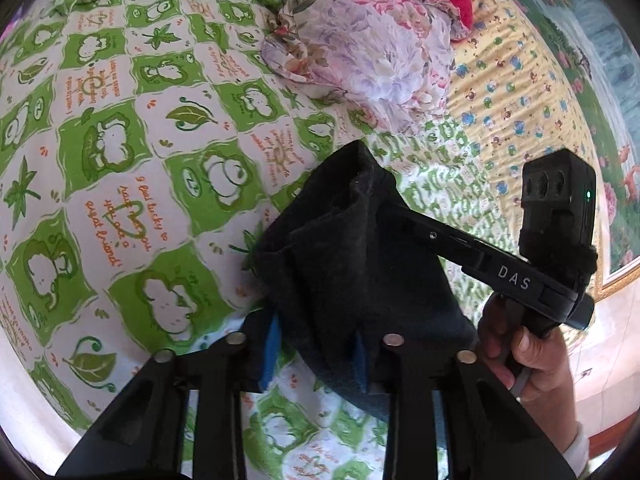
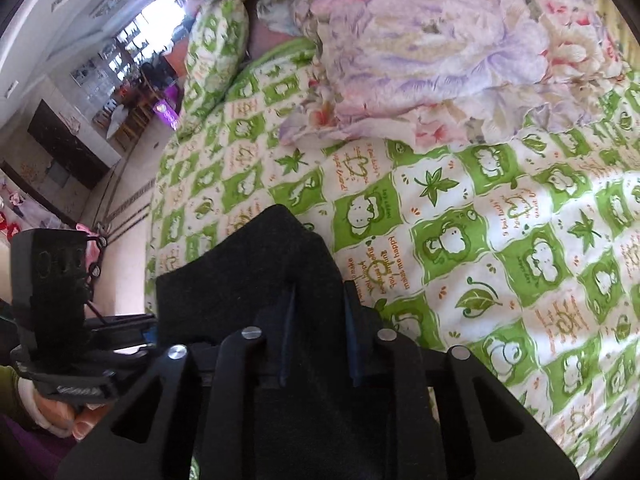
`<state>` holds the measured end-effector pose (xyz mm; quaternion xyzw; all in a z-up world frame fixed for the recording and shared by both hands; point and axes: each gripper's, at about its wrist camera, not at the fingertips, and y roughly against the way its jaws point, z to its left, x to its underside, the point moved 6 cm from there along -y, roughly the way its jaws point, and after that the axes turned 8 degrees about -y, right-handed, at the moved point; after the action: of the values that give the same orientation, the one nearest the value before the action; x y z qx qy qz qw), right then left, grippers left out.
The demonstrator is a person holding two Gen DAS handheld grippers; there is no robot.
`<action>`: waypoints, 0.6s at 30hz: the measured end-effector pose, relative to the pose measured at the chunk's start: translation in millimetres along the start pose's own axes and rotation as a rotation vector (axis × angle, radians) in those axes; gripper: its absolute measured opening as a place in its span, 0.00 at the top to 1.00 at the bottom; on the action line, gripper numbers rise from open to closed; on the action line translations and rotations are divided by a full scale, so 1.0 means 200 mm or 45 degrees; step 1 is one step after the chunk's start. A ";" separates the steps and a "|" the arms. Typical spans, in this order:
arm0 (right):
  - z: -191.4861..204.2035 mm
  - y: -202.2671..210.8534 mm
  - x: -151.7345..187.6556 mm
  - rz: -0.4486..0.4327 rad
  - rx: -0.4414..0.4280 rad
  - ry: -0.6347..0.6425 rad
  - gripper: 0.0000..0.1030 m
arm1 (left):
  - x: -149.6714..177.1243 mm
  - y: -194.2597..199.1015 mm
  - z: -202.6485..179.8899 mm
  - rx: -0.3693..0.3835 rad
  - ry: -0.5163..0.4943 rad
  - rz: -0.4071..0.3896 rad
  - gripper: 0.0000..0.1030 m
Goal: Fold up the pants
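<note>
Left wrist view: both grippers pinch the dark pants (image 1: 352,256) above the bed.

The left gripper (image 1: 316,354) and right gripper (image 2: 318,336) are each closed narrowly on bunched, soft, fuzzy black cloth, blue pads (image 1: 273,350) pressing it. Beneath lies a green-and-white checked sheet (image 1: 120,140). The right hand (image 1: 528,354) grips its handle beside the fabric.
</note>
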<state>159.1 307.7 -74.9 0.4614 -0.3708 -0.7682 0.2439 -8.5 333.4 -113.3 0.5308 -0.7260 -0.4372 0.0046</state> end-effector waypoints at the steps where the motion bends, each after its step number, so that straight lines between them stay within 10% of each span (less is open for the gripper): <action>1: 0.01 0.02 0.01 -0.021 -0.006 -0.005 0.79 | -0.01 0.01 -0.02 0.002 -0.006 -0.008 0.75; 18: -0.09 0.78 0.18 -0.485 -0.230 -0.243 0.80 | -0.03 0.26 -0.70 0.205 -0.356 -0.124 0.77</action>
<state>162.8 180.9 24.0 0.4247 -0.2282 -0.8705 0.0986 19.9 253.4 9.0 0.4980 -0.7257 -0.4469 -0.1601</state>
